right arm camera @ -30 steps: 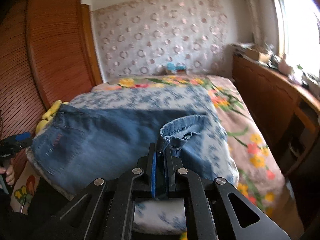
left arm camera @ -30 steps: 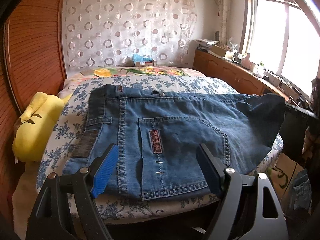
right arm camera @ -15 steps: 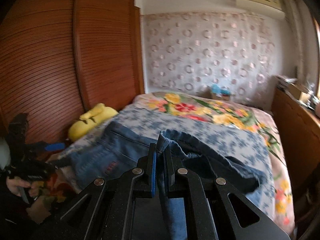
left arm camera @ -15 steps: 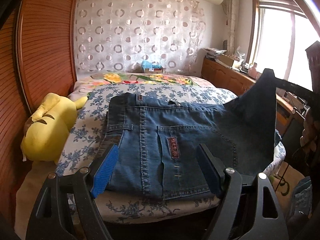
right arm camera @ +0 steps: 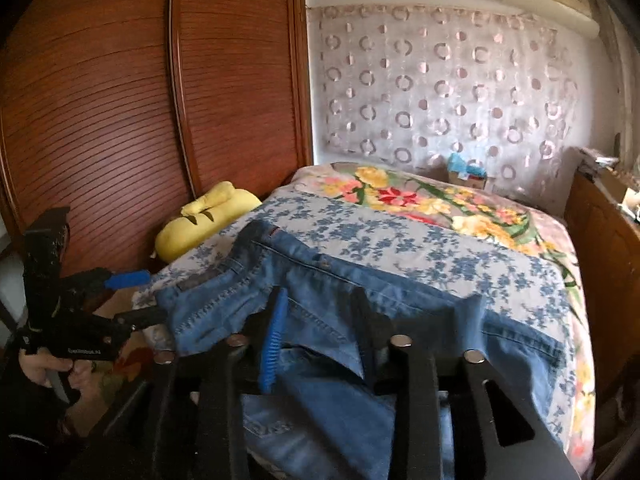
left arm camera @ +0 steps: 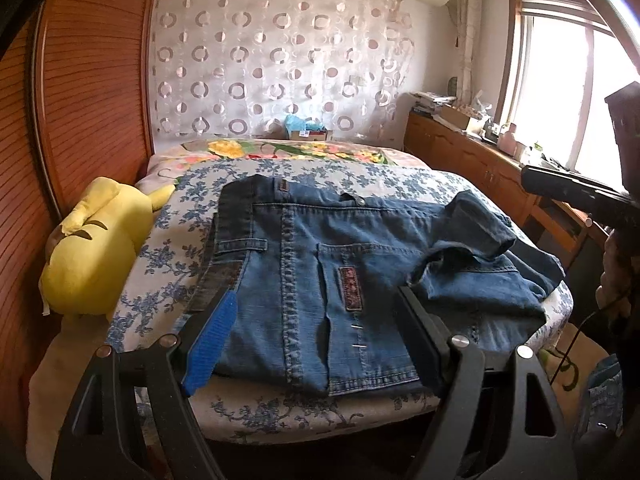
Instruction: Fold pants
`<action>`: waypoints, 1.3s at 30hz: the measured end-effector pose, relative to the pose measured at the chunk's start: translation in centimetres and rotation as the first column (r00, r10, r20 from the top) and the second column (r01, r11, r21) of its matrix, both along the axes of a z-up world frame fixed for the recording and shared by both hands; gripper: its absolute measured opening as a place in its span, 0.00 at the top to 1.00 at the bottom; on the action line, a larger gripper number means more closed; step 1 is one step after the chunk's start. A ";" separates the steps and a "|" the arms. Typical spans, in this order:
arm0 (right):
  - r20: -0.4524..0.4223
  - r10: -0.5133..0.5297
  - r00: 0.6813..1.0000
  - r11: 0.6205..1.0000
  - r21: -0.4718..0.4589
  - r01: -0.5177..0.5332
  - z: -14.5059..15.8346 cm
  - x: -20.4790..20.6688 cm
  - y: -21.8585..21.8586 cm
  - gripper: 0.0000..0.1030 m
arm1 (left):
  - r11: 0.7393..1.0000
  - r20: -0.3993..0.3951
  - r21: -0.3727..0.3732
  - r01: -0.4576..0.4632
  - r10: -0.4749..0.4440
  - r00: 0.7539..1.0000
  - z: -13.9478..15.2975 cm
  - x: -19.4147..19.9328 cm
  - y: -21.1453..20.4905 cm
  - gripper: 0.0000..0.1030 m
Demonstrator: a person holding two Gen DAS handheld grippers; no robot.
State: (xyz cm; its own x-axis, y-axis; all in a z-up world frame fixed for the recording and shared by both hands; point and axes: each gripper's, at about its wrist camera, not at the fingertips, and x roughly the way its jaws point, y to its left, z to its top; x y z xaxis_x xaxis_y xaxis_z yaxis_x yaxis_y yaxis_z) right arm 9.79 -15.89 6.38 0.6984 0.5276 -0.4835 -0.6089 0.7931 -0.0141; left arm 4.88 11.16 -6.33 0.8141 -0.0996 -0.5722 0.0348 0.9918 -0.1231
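Blue jeans (left arm camera: 312,264) lie on the near end of the bed, seat side up with a back pocket and a red patch showing. A leg end (left arm camera: 468,236) lies crumpled on top of them at the right. My left gripper (left arm camera: 316,320) hovers open over the jeans' near edge with nothing between its fingers. It also shows at the left of the right wrist view, a hand holding the left gripper (right arm camera: 138,298). My right gripper (right arm camera: 318,320) is above the folded jeans (right arm camera: 400,304). Its jaws are opening, and the denim lies loose under them, not pinched.
A yellow plush toy (left arm camera: 92,248) lies at the bed's left edge beside the wooden wardrobe (left arm camera: 80,100). The floral bedspread (left arm camera: 288,152) stretches behind the jeans. A wooden counter (left arm camera: 472,156) with clutter runs under the window on the right.
My right gripper carried the leg end over onto the seat of the jeans and opened. The leg end dropped onto the jeans. The left gripper stayed open in place.
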 end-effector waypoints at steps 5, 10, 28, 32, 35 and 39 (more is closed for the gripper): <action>0.002 -0.032 0.999 0.999 -0.008 0.032 0.1 -0.7 -0.9 0.62 | 0.999 -0.017 0.008 0.038 -0.038 0.999 -0.5 0.9 -1.5 0.22; -0.030 -0.100 0.995 0.995 -0.018 0.100 -1.2 -0.4 -2.3 0.58 | 0.996 -0.034 0.008 0.084 -0.084 0.996 -0.9 2.2 -3.2 0.22; -0.157 -0.202 0.967 0.979 -0.058 0.195 -2.9 3.5 -0.2 0.52 | 0.973 -0.106 -0.022 0.228 -0.229 0.968 -3.7 7.1 -8.0 0.48; -0.188 -0.202 0.961 0.979 -0.050 0.196 -3.0 4.3 0.1 0.52 | 0.969 -0.129 -0.028 0.244 -0.246 0.961 -4.3 8.0 -8.2 0.56; -0.203 -0.203 0.958 0.979 -0.050 0.197 -3.2 4.7 0.1 0.52 | 0.968 -0.151 -0.026 0.248 -0.249 0.957 -4.7 8.6 -8.5 0.58; -0.226 -0.206 0.952 0.978 -0.050 0.200 -3.7 5.4 -0.2 0.52 | 0.963 -0.147 -0.022 0.270 -0.270 0.952 -4.8 8.5 -8.9 0.72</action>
State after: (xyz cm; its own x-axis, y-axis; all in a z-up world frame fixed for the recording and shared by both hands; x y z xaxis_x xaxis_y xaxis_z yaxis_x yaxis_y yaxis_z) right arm 15.20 -16.13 2.72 0.6586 0.3708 -0.6548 -0.4242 0.9017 0.0838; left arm 13.38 2.23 -11.10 0.6636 -0.3048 -0.6832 0.2827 0.9477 -0.1482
